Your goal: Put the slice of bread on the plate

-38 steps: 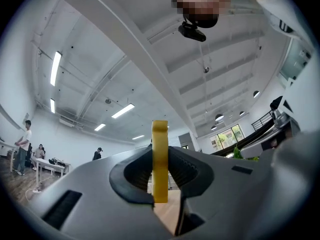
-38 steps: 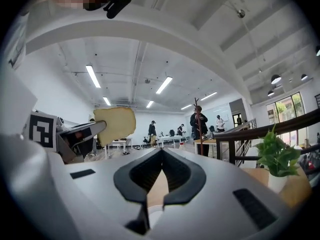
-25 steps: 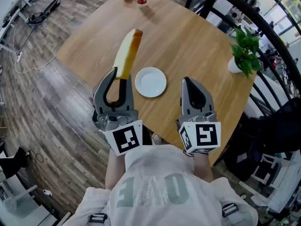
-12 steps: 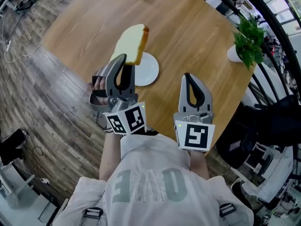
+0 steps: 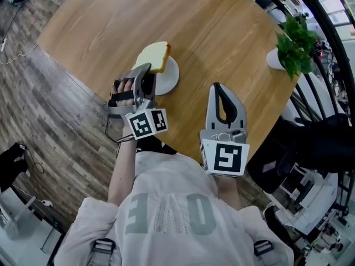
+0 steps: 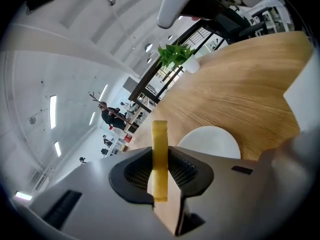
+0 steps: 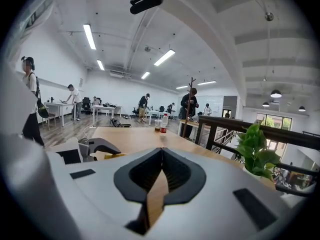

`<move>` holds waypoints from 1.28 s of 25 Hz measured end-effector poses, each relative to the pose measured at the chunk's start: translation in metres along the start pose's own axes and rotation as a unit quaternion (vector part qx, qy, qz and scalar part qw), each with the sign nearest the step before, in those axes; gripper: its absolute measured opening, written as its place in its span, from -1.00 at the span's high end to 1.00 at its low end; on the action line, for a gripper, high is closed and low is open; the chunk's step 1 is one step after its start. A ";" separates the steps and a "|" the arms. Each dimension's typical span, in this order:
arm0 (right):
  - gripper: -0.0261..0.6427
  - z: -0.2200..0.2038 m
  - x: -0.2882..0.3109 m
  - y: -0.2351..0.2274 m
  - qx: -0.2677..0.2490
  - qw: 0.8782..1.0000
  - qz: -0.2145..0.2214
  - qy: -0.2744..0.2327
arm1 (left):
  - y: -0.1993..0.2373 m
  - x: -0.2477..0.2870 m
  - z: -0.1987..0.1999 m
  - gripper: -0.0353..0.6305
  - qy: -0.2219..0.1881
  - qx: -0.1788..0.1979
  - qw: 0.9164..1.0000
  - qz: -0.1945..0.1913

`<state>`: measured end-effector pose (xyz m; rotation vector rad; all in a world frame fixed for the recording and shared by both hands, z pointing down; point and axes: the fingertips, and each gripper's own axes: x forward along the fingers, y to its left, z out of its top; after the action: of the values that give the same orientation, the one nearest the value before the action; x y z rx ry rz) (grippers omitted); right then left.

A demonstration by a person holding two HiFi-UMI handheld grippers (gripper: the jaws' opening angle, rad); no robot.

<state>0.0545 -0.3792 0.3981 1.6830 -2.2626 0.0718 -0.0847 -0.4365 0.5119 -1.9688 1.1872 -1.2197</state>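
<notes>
A pale yellow slice of bread [image 5: 153, 56] with a brown crust is clamped by its near edge in my left gripper [image 5: 146, 71]. It hangs tilted just over the near-left part of the small white plate [image 5: 168, 77] on the round wooden table [image 5: 222, 26]. In the left gripper view the bread [image 6: 160, 154] stands edge-on between the ribbed pads, with the plate [image 6: 210, 141] right behind it. My right gripper [image 5: 218, 87] hovers over the table to the right of the plate, its jaws together and empty [image 7: 161, 151].
A potted green plant [image 5: 291, 43] stands at the table's right edge beside a black railing. A bottle [image 7: 164, 124] and a cup stand at the far side of the table. The table's near edge runs just under both grippers, with wood floor on the left.
My left gripper has come down and toward the plate with the bread, which has tipped from nearly upright to lying lower over the plate. My right gripper has sunk slightly.
</notes>
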 end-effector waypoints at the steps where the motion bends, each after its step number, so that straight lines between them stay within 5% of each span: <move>1: 0.87 -0.002 -0.002 0.000 -0.002 1.000 0.000 0.004 | -0.004 0.000 -0.001 0.62 -0.001 0.005 1.000 -0.004; 17: 0.87 -0.017 -0.017 0.004 0.017 1.000 0.009 0.014 | -0.047 -0.002 -0.010 0.62 0.019 0.045 0.997 -0.054; 25: 0.87 -0.010 -0.024 0.005 0.015 1.000 0.009 0.002 | -0.068 -0.004 -0.007 0.45 0.012 -0.033 0.993 -0.115; 32: 0.87 -0.007 -0.034 -0.003 0.005 1.000 -0.011 -0.005 | -0.060 -0.008 -0.007 -0.07 0.005 -0.112 0.987 -0.115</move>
<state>0.0677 -0.3472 0.3948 1.7154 -2.2546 0.0701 -0.0689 -0.4007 0.5590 -2.3213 1.1702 -1.2540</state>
